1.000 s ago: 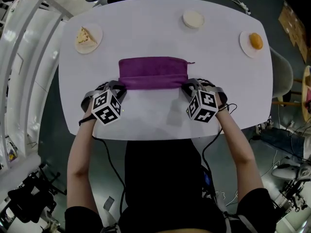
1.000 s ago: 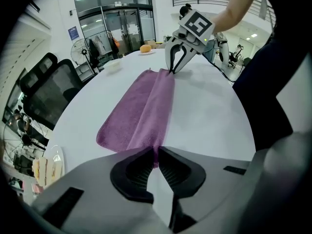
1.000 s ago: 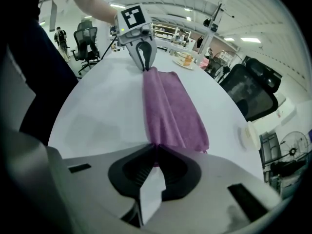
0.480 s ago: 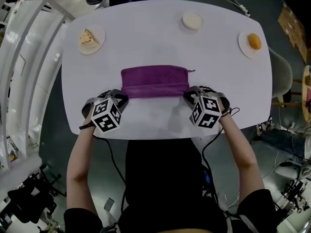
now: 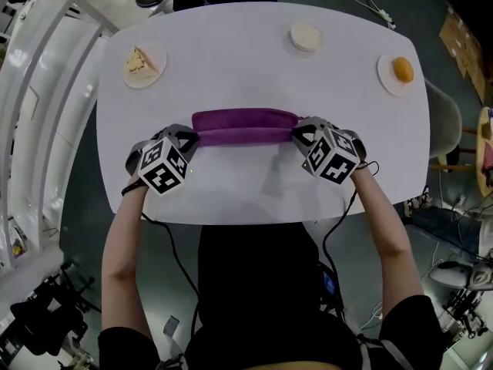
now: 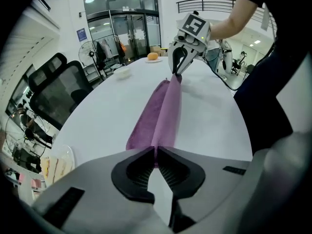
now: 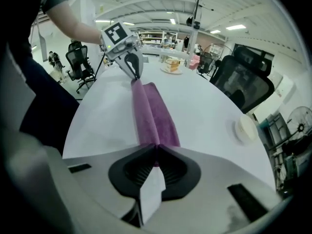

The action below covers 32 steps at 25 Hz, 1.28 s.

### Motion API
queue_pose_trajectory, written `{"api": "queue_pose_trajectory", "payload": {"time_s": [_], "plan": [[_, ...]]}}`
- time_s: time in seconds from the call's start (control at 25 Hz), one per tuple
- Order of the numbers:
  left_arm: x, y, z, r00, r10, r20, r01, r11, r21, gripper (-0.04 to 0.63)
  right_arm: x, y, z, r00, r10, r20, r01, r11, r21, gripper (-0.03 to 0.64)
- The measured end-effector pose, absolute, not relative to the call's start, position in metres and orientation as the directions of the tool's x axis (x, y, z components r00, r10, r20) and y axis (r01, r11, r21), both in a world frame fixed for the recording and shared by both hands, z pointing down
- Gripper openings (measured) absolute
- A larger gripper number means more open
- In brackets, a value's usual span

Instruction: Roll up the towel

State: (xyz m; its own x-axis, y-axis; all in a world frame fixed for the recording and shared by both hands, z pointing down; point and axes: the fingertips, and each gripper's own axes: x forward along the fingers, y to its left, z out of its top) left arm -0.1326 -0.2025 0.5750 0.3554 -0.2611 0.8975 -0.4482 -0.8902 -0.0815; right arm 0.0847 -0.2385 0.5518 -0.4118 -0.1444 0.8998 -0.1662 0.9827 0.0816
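A purple towel [image 5: 245, 126] lies across the middle of the white table [image 5: 246, 191], folded into a narrow band. My left gripper [image 5: 192, 136] is shut on its near-left corner and my right gripper [image 5: 296, 135] is shut on its near-right corner. In the left gripper view the towel [image 6: 163, 112] runs taut from my left gripper [image 6: 155, 150] to the right gripper [image 6: 178, 67], its near edge raised off the table. The right gripper view mirrors this: towel [image 7: 152, 112] pinched in my right gripper [image 7: 157, 147], left gripper [image 7: 134, 69] at the far end.
A plate with a cake slice [image 5: 144, 62] sits far left, a small cream dish [image 5: 306, 37] at the far middle, and a plate with an orange bun [image 5: 401, 71] far right. Office chairs [image 6: 63, 94] stand beside the table.
Both grippers have lifted the towel's near edge and carried it away from the person, over the rest of the towel. The purple band now looks narrower.
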Motion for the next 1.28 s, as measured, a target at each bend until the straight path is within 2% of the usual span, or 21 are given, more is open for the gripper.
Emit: {"api": "queue_pose_trajectory", "payload": {"time_s": [0.88, 1.2, 1.28], "plan": [[-0.14, -0.271, 0.603, 0.286, -0.367, 0.885, -0.503, -0.844, -0.187, 0.026, 0.081, -0.297, 0.586, -0.362, -0.189, 0.913, -0.259, 0.961, 0.096, 0.028], [-0.14, -0.286, 0.606, 0.29, -0.406, 0.867, -0.566, -0.803, -0.187, 0.028, 0.082, -0.302, 0.59, -0.372, -0.23, 0.899, -0.309, 0.944, 0.113, 0.031], [-0.143, -0.287, 0.604, 0.303, -0.413, 0.859, -0.621, -0.769, -0.151, 0.034, 0.086, -0.305, 0.59, -0.383, -0.239, 0.892, -0.363, 0.927, 0.093, 0.061]]}}
